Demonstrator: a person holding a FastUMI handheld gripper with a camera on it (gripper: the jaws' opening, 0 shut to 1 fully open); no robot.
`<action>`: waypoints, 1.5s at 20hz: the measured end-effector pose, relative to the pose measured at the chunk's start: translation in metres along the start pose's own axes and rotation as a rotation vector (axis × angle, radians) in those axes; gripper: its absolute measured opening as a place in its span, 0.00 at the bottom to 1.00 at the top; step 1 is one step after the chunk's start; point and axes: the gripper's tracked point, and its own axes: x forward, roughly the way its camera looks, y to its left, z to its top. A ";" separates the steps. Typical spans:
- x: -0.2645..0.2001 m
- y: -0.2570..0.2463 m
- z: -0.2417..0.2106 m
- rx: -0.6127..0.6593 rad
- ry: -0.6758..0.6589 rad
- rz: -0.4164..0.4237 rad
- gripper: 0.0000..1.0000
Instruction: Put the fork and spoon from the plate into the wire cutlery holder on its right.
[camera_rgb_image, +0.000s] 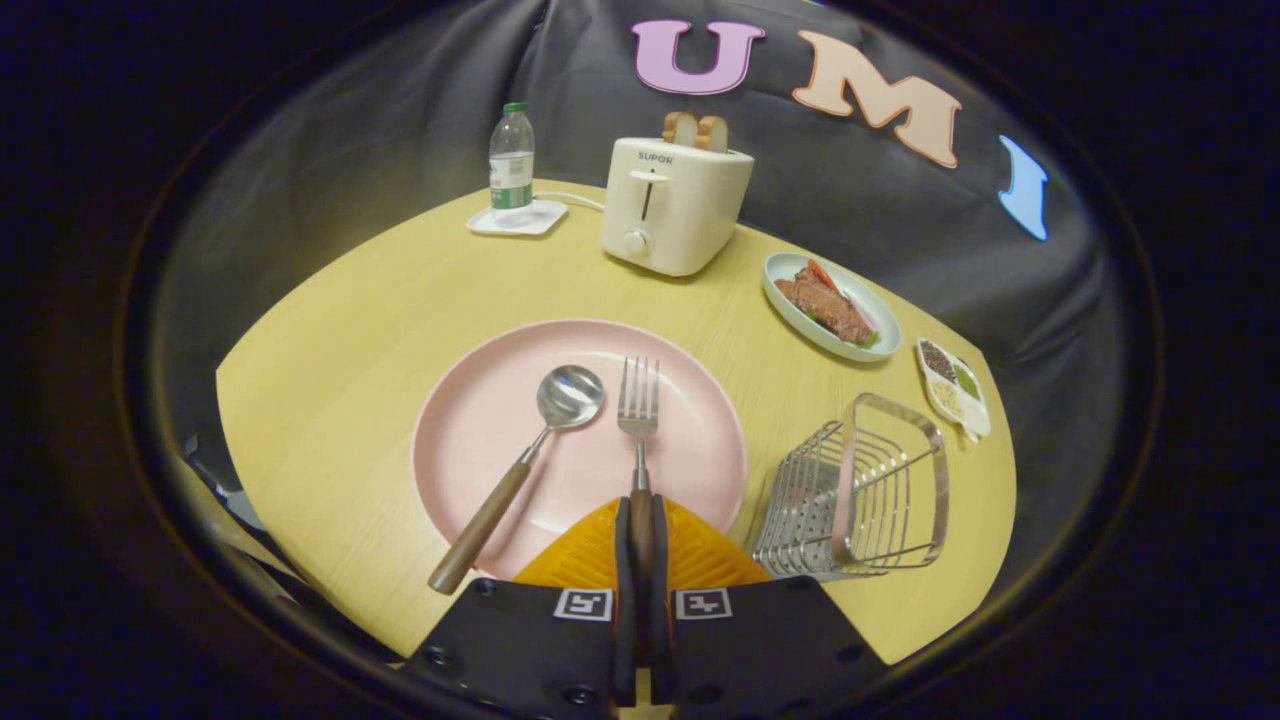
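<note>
Tool (641, 520) clamped on fork (638, 405) handle end; tines may swing, knocking spoon (545, 430) or snagging holder (860, 495) wires.

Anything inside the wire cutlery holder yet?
The wire cutlery holder looks empty. The spoon lies on the pink plate; the gripper is shut on the fork handle, its tines over the plate.

gripper (641, 530) level, fingers clamped on fork (638, 420) handle
</note>
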 end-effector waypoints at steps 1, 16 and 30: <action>-0.006 -0.003 0.004 0.002 0.001 0.004 0.09; -0.077 -0.105 0.013 -0.055 0.092 -0.022 0.09; -0.077 -0.132 -0.031 -0.148 0.326 0.042 0.10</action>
